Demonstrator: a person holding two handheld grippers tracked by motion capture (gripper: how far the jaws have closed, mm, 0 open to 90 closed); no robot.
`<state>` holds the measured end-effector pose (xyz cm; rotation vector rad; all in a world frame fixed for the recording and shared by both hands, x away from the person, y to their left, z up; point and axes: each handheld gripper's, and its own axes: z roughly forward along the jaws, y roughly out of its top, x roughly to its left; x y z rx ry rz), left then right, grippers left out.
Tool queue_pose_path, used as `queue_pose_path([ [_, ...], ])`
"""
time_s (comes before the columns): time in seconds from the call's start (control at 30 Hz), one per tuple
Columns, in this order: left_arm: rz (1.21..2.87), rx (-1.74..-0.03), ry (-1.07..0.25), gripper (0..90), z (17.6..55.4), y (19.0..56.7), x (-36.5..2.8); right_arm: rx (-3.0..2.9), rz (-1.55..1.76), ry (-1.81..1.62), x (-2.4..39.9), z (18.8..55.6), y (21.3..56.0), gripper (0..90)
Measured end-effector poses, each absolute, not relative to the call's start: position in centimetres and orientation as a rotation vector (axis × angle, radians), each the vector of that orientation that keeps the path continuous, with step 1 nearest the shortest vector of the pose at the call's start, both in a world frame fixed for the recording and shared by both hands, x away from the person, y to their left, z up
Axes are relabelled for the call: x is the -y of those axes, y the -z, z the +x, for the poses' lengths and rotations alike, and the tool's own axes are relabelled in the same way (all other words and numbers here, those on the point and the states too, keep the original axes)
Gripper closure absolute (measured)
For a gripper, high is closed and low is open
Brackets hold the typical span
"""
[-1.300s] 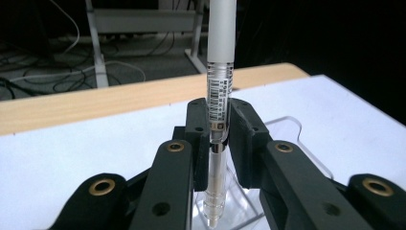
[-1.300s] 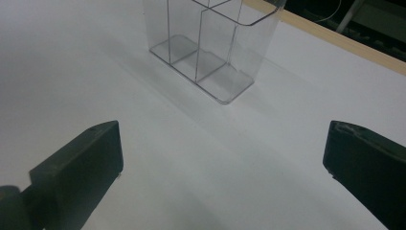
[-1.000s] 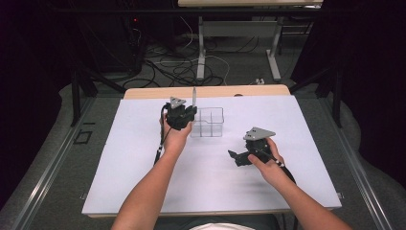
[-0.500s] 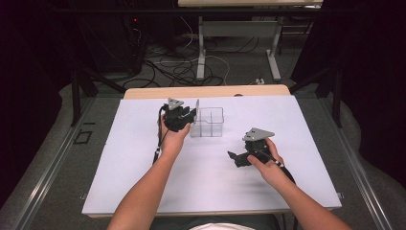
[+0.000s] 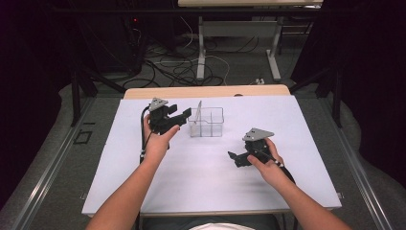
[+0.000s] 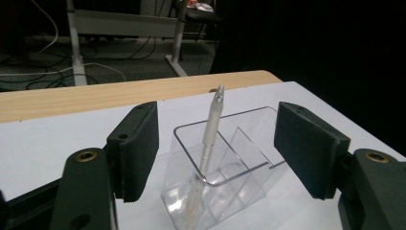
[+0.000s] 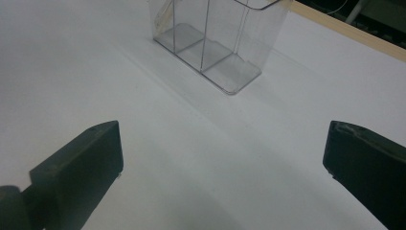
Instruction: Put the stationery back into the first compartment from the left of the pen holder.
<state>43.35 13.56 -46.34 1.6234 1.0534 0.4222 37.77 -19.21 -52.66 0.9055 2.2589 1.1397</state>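
A clear plastic organizer point(image 5: 207, 122) with several compartments stands at the back middle of the white table point(image 5: 215, 187). A slim silver pen point(image 5: 198, 111) leans upright in its left compartment. My left gripper point(image 5: 186, 115) hovers just left of the organizer, pointing at it. Its jaws have just been opening and stand apart. In the left gripper view the pen point(image 6: 211, 123) and organizer point(image 6: 239, 160) lie beyond the jaws of the left gripper point(image 6: 220, 143), untouched. My right gripper point(image 5: 233, 158) rests low at the right, open and holding nothing. The right gripper view shows the right gripper point(image 7: 220, 163) facing the organizer point(image 7: 215, 43).
A wooden table edge point(image 5: 206, 91) runs behind the white sheet. Beyond it are cables point(image 5: 186, 67) on a dark floor and a desk's legs point(image 5: 201, 48). Bare white surface lies in front of the organizer and at both sides.
The left gripper let go of the pen and drew back to the left. The pen, held upright over the organizer before, now leans inside it. The right hand kept still.
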Motion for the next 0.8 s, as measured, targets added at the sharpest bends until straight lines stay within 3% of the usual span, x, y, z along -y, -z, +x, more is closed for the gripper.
queue_pose_path([
  [0.13,1.632,-1.02,-0.358,31.5,42.3,45.9,-14.2,-2.262,0.905,-1.137,19.2,37.8,52.7,0.0],
  [0.37,1.727,-0.979,-0.442,26.4,40.2,45.9,-14.5,-2.263,0.904,-1.143,19.2,37.8,52.7,0.0],
  [0.6,1.791,-1.006,-0.41,25.5,38.9,47.3,-16.1,-2.261,0.929,-1.146,19.4,37.7,52.8,0.0],
  [0.8,1.77,-1.073,-0.381,18.1,38.1,48.8,-18.2,-2.259,0.918,-1.15,19.3,37.9,52.8,0.1],
])
